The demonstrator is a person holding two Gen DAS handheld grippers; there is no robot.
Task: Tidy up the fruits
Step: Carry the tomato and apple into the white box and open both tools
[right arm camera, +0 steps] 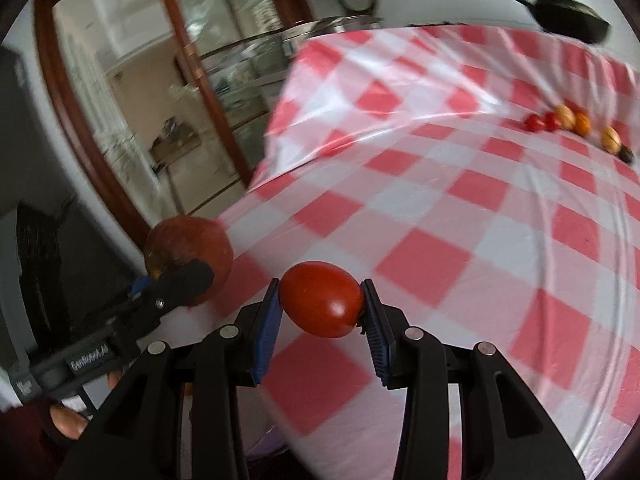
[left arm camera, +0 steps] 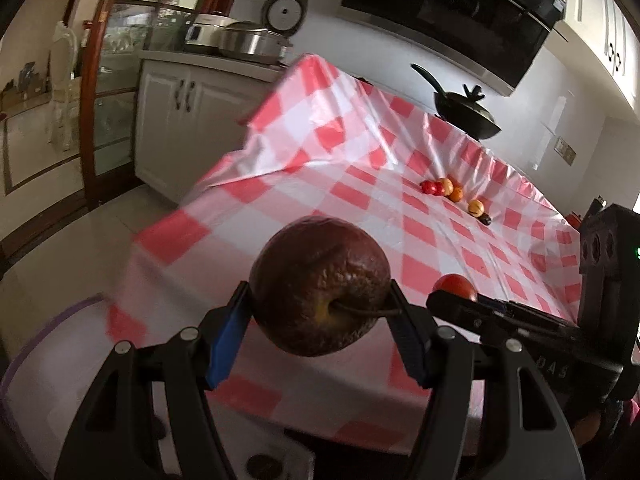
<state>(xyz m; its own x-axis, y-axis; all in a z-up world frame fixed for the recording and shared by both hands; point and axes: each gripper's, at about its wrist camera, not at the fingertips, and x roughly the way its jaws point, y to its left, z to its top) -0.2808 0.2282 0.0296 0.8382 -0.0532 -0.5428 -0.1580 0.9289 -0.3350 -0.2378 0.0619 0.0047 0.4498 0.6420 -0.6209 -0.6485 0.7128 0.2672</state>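
Left wrist view shows my left gripper (left arm camera: 320, 308) pinching a dark brown, wrinkled fruit (left arm camera: 320, 284) between its two blue pads (left arm camera: 224, 344); the pads press on both sides of it and its thin stem points toward the camera. I hold this fruit in the air above the near edge of the counter, which is covered by a red and white checked cloth (left arm camera: 360, 208). To the right of it, my right gripper (left arm camera: 460, 300) comes into the picture from the side, with a small red tomato (left arm camera: 456, 285) at its tip.

From the right wrist view, my right gripper (right arm camera: 322, 304) is pressed nearly together on the red tomato (right arm camera: 322, 299), one blue pad on each end of it. The tomato hangs above the cloth (right arm camera: 440, 200), near the front edge of the counter. At the left I see my left gripper (right arm camera: 176, 284) with the brown fruit (right arm camera: 188, 244), beside the counter's left edge, and some fingertips (right arm camera: 68, 422) on its handle.

Close to the far right edge of the counter a short row of small fruits (left arm camera: 454, 194) lies on the cloth: two red ones, then yellow and orange ones, and a dark one at the end. Several of them touch each other. A black pan (left arm camera: 466, 114) stands beyond the back edge.
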